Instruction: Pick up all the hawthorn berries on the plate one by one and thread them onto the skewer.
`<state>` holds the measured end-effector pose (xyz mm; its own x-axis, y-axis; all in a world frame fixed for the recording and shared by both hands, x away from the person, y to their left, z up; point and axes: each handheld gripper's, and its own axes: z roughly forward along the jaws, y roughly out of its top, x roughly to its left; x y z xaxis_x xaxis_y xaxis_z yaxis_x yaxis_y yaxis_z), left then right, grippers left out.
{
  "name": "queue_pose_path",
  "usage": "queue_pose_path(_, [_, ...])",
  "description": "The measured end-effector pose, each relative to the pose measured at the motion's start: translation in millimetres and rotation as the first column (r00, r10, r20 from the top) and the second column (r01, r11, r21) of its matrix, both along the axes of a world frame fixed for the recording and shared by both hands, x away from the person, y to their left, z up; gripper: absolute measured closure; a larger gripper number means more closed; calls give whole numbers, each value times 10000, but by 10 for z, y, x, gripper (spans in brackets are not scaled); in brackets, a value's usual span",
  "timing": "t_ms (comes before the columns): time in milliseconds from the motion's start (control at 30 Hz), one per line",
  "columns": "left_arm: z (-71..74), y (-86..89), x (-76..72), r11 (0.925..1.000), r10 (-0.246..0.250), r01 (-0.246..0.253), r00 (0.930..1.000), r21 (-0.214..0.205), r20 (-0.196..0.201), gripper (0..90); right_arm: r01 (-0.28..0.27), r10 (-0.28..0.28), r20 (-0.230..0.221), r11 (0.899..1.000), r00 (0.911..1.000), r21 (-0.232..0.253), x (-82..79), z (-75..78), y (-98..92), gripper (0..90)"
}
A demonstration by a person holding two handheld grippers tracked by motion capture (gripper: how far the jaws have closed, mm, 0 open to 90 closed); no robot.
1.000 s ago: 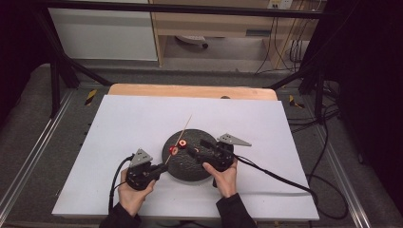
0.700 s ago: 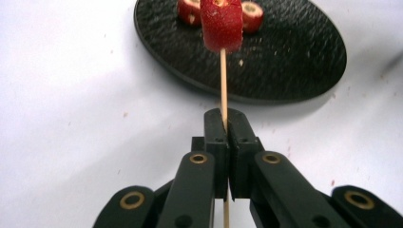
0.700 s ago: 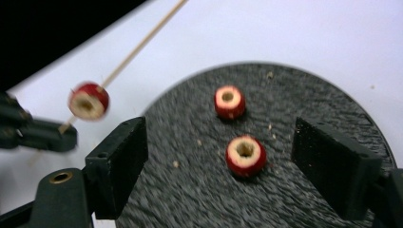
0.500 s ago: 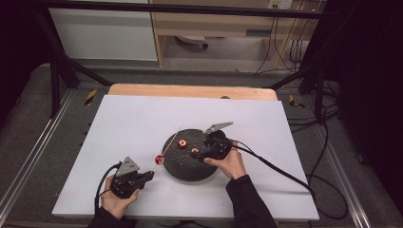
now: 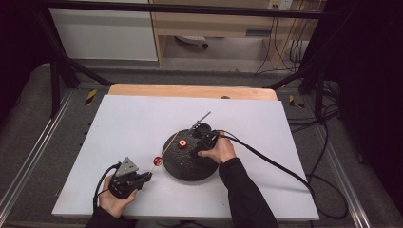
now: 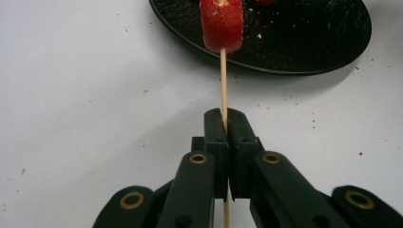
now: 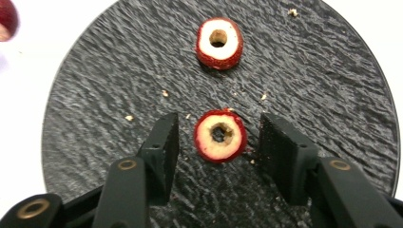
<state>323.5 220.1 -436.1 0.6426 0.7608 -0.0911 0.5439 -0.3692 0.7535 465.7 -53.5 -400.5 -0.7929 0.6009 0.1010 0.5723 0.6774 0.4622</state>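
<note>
Fingers of the left gripper (image 6: 224, 124) are clamped on a wooden skewer (image 6: 222, 80) carrying 1 red fruit ring (image 6: 221, 24), held over the white worktop (image 5: 119, 123) beside the black plate (image 5: 183, 166). The right gripper (image 7: 216, 137) has just been closing, its fingers straddling, not touching, a cored ring (image 7: 220, 135); another ring (image 7: 219, 43) lies beyond.
</note>
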Motion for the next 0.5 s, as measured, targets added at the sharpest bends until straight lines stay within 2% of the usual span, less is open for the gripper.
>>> queue_pose_path(233, [-7, -2, 5, 10000, -32, 32, 10000, 42, -70, 882, -127, 115, -325, 9992, 9994, -374, 74, -45, 51, 558])
queue_pose_path(500, [-11, -2, 9, 10000, -28, 28, 10000, 45, -80, 882, -119, 84, -792, 9990, 9968, -428, 138, -86, 75, 595])
